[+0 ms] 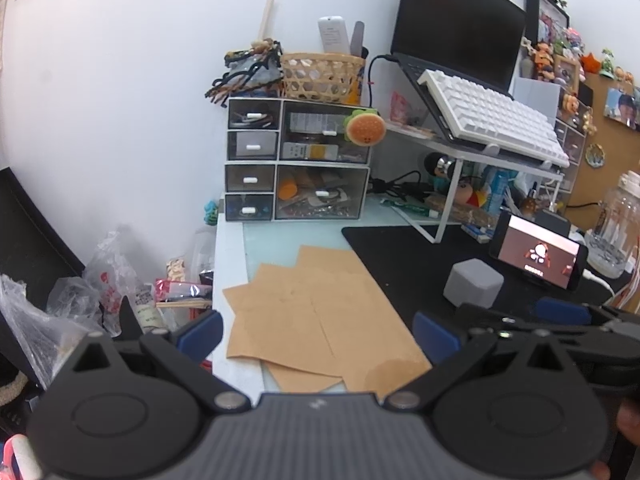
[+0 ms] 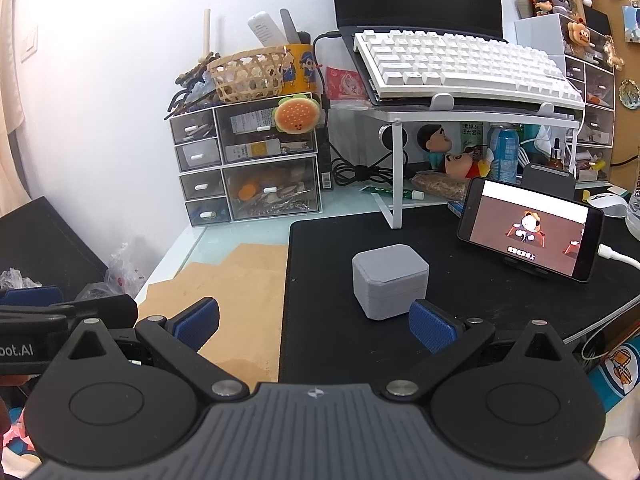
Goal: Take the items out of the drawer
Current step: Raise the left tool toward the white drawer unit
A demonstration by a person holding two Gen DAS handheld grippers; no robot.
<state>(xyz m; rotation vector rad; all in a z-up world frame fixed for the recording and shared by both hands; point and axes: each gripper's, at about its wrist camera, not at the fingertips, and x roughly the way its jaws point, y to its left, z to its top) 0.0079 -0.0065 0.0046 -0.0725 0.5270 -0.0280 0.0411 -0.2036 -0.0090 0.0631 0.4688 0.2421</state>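
Note:
A clear drawer organiser (image 1: 296, 160) stands at the back left of the desk, also in the right wrist view (image 2: 246, 162). All its drawers are shut, with small items visible inside. My left gripper (image 1: 318, 336) is open and empty above the brown paper sheets (image 1: 316, 312), far from the drawers. My right gripper (image 2: 314, 326) is open and empty, just in front of a grey box (image 2: 390, 280) on the black mat (image 2: 440, 280). The right gripper also shows at the right of the left wrist view (image 1: 560, 316).
A wicker basket (image 1: 322, 76) and a burger plush (image 1: 365, 127) sit on the organiser. A white stand (image 2: 460, 116) carries a laptop and white keyboard (image 2: 460, 64). A phone (image 2: 528, 228) stands lit on the mat. Plastic bags (image 1: 80, 296) lie beyond the desk's left edge.

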